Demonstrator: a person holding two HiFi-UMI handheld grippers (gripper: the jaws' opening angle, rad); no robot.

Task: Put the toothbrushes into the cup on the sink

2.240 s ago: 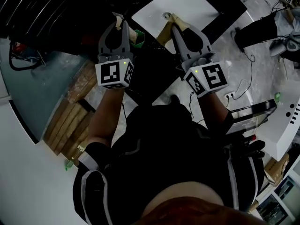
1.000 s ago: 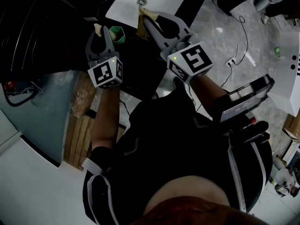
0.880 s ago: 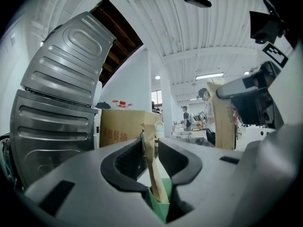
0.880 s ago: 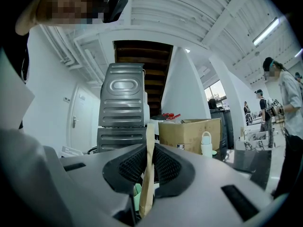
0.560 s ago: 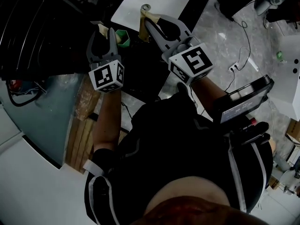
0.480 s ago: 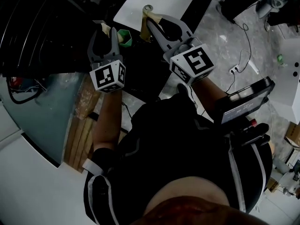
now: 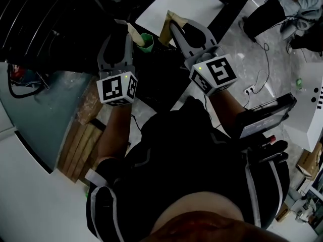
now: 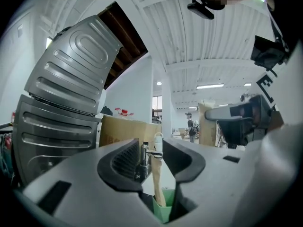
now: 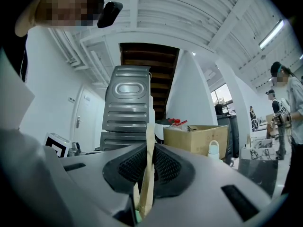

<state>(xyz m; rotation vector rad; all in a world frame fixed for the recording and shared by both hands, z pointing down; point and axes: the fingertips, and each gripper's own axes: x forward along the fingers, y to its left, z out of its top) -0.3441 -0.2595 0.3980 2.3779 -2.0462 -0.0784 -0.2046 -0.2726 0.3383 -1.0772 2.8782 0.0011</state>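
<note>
A green cup (image 7: 147, 41) stands by the white sink (image 7: 192, 4). One tan toothbrush (image 7: 134, 33) leans in it. My left gripper (image 7: 123, 29) is at the cup and open. In the left gripper view that toothbrush (image 8: 155, 176) rises from the cup (image 8: 163, 211) between the spread jaws of the left gripper (image 8: 154, 160), with a gap on each side. My right gripper (image 7: 174, 26) is shut on a second tan toothbrush (image 7: 166, 26) just right of the cup. The right gripper view shows the right gripper (image 9: 150, 162) pinching this toothbrush (image 9: 148, 145) upright.
A grey ribbed metal appliance (image 8: 66, 93) and a cardboard box (image 8: 124, 131) stand behind the sink. A white bottle (image 9: 214, 150) sits on the counter. Wooden boards (image 7: 75, 140) and cables lie on the floor, and people stand at the far right (image 9: 284, 108).
My left jaws have spread apart and let go of the toothbrush, which now stands in the cup. The right gripper stays shut on its toothbrush beside the cup.
</note>
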